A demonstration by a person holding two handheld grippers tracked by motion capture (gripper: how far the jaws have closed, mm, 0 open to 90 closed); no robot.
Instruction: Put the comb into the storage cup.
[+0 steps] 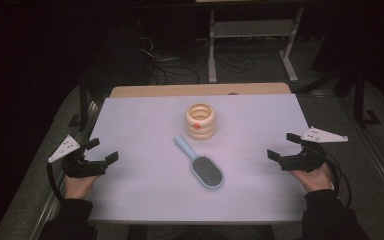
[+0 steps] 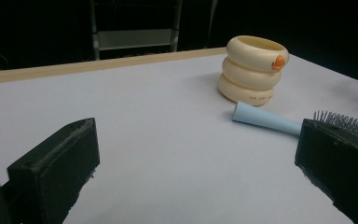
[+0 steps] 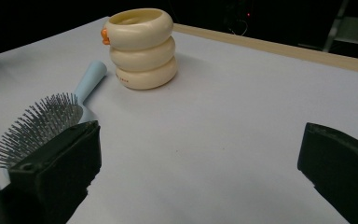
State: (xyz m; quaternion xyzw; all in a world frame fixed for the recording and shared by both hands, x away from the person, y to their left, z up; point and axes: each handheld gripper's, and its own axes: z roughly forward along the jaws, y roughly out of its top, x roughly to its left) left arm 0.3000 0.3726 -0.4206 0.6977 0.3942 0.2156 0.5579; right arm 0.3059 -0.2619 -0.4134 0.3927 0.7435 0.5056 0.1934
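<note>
A light blue hairbrush (image 1: 202,164) lies bristles up in the middle of the white table (image 1: 145,120), its handle pointing back left toward a cream ringed cup (image 1: 200,121) with a small orange mark. The cup (image 2: 253,70) and the brush handle (image 2: 265,119) appear ahead in the left gripper view; the cup (image 3: 141,47) and brush (image 3: 42,121) also appear in the right gripper view. My left gripper (image 1: 100,152) rests at the table's left edge, jaws wide apart and empty. At the right edge, my right gripper (image 1: 282,146) is open and empty too.
A wooden strip (image 1: 200,90) runs along the table's far edge. Beyond it stands a metal rack (image 1: 250,35) with cables on the dark floor. A person's hands and dark sleeves come in at the bottom corners.
</note>
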